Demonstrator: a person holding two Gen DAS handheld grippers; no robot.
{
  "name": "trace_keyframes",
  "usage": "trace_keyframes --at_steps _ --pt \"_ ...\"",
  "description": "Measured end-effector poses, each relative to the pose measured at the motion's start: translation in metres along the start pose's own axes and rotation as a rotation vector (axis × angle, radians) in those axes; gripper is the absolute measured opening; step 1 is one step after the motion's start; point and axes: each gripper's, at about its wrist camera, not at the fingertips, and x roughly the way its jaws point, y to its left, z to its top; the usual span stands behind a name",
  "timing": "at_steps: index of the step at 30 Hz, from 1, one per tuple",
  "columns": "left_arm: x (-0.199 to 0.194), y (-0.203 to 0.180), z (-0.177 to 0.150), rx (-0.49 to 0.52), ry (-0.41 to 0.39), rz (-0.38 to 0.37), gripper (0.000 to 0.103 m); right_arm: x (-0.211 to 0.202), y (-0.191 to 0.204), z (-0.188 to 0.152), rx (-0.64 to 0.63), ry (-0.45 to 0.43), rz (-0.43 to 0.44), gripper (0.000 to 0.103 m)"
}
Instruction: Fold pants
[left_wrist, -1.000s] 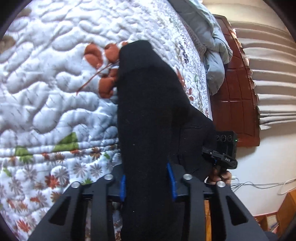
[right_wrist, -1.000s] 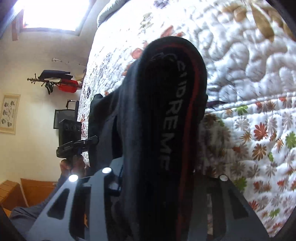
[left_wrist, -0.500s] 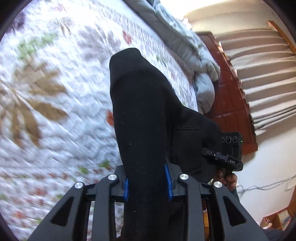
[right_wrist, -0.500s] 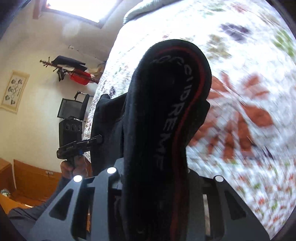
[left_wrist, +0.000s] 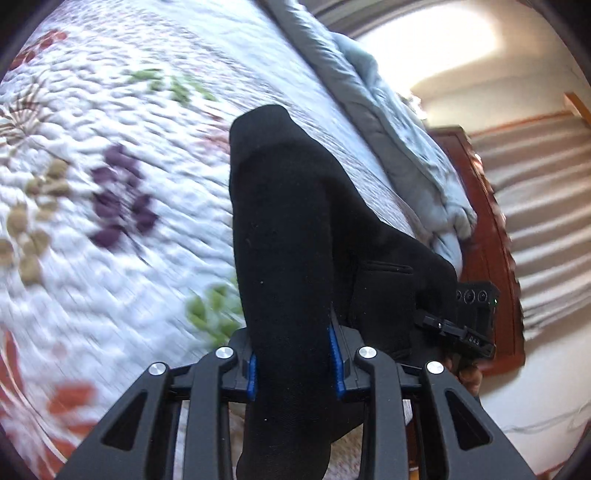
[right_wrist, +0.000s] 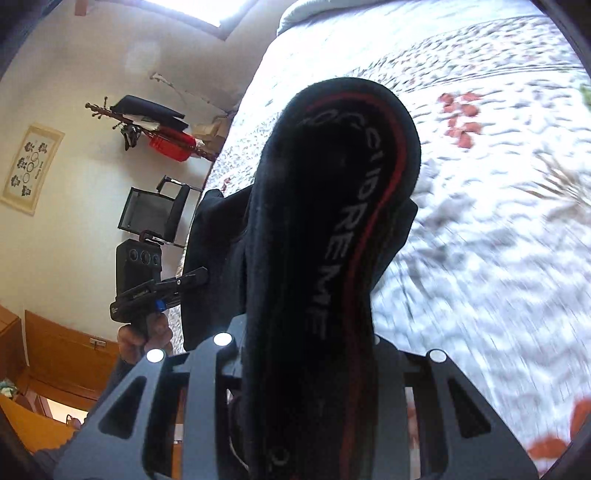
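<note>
The black pants (left_wrist: 284, 236) hang bunched between the blue pads of my left gripper (left_wrist: 293, 360), which is shut on the cloth above the quilted bed (left_wrist: 110, 155). In the right wrist view the pants' waistband (right_wrist: 332, 206), black with a red stripe and grey letters, stands up out of my right gripper (right_wrist: 306, 369), shut on it. Each gripper shows in the other's view, beside the hanging cloth: the right one (left_wrist: 469, 325) and the left one (right_wrist: 147, 280), each held by a hand.
A white floral quilt covers the bed. A pale blue duvet (left_wrist: 406, 140) lies heaped along its far side by a dark wooden headboard (left_wrist: 487, 236). Off the bed are a wall rack with a red bag (right_wrist: 162, 136), a black chair (right_wrist: 151, 214) and wooden furniture (right_wrist: 55, 354).
Both grippers have swept across the bed with the pants still held; the quilt pattern has slid past under them and is blurred. The grip on the cloth looks the same.
</note>
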Motion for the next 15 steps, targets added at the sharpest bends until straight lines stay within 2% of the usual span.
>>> trace_keyframes --at_steps 4,7,11,13,14,15 --pt "0.016 0.050 0.020 -0.067 0.033 0.031 0.029 0.048 -0.014 0.018 0.044 0.044 -0.005 0.030" --pt "0.029 0.074 0.017 -0.097 0.054 0.020 0.033 0.064 -0.039 0.019 0.103 0.046 0.013 0.031" --pt "0.032 0.083 0.008 -0.096 0.034 -0.042 0.040 0.067 -0.063 0.013 0.168 0.060 0.057 0.045" --pt "0.024 0.086 0.006 -0.101 0.021 -0.048 0.047 0.058 -0.064 0.013 0.179 0.062 0.058 0.054" --pt "0.018 0.084 0.006 -0.094 0.003 -0.023 0.051 0.047 -0.062 0.014 0.176 0.047 0.035 0.058" --pt "0.008 0.080 0.005 -0.080 -0.035 0.010 0.061 0.037 -0.064 0.014 0.173 0.032 0.028 0.058"
